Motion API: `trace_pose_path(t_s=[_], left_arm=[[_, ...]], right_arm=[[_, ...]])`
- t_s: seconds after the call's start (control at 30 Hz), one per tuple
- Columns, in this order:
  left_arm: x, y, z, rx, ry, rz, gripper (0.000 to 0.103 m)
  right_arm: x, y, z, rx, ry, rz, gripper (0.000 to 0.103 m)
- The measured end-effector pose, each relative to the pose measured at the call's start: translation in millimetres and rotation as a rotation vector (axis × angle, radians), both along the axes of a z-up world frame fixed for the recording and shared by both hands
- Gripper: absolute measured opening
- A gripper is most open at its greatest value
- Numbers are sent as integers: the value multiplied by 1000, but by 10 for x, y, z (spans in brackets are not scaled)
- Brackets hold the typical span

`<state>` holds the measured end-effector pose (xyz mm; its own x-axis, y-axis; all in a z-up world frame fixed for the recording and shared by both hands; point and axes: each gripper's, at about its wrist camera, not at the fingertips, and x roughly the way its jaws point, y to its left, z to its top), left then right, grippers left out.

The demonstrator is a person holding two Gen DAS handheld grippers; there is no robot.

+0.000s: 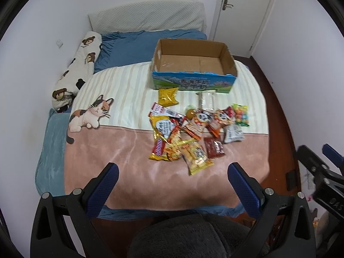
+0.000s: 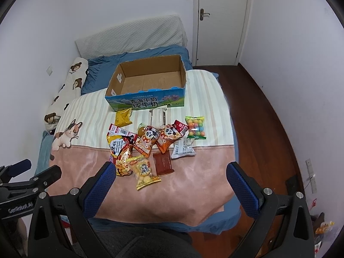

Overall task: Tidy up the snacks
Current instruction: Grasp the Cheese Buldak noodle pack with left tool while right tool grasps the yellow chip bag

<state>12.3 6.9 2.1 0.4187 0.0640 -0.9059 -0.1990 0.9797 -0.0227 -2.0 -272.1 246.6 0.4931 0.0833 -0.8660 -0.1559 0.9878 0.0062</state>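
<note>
A pile of several snack packets lies on the bed's blanket, also in the right wrist view. Behind it stands an open, empty cardboard box with a blue printed front. A yellow packet and a clear packet lie just in front of the box. A candy-ball bag lies at the pile's right. My left gripper is open and empty, held above the blanket's near edge. My right gripper is open and empty, near the closest packets.
The bed has a pink and striped blanket with a cat picture. A bear-print bolster lies along the left wall. Blue pillows and a headboard are at the back. Wooden floor and a door are to the right.
</note>
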Motion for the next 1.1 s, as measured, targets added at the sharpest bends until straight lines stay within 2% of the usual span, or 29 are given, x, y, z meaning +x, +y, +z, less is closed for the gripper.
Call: trace_pose_path(t_s=[0.1, 0.27, 0.4, 0.43, 0.6, 0.7, 0.73, 0.77, 0.8, 0.83, 0.93, 1.03, 1.1], left_arm=[[124, 197, -218, 40, 8, 58, 103], [366, 591, -795, 33, 109, 145, 103], [574, 855, -1358, 12, 206, 158, 103], [630, 892, -1469, 6, 222, 159, 103], [915, 1046, -2057, -20, 331, 152, 103], [1028, 1105, -2300, -39, 368, 148, 103], [1071, 1111, -2374, -43, 379, 139, 103], [1104, 1111, -2442, -50, 390, 132, 103], [1136, 1109, -2486, -54, 398, 129, 103], [1161, 1103, -2516, -65, 400, 125, 103], [1269, 1046, -2582, -119, 401, 105, 103], [1440, 926, -2659, -176, 390, 74, 103], [1577, 813, -2775, -204, 406, 50, 103]], right_arm=[[165, 55, -290, 17, 56, 4, 103], [515, 298, -1115, 28, 198, 25, 103], [750, 550, -1919, 17, 294, 59, 103], [818, 640, -2188, 0, 315, 74, 103], [1068, 1046, -3146, -50, 428, 143, 103], [1156, 1203, -3629, -90, 495, 172, 100], [1169, 1241, -3755, -98, 517, 181, 95], [1172, 1267, -3860, -102, 531, 183, 93], [1162, 1290, -3904, -113, 525, 185, 84], [1141, 1318, -3923, -106, 517, 199, 59], [1088, 1265, -3922, -87, 525, 156, 54], [1045, 1066, -3825, -34, 538, 57, 51], [1023, 950, -3743, -16, 516, 4, 51]])
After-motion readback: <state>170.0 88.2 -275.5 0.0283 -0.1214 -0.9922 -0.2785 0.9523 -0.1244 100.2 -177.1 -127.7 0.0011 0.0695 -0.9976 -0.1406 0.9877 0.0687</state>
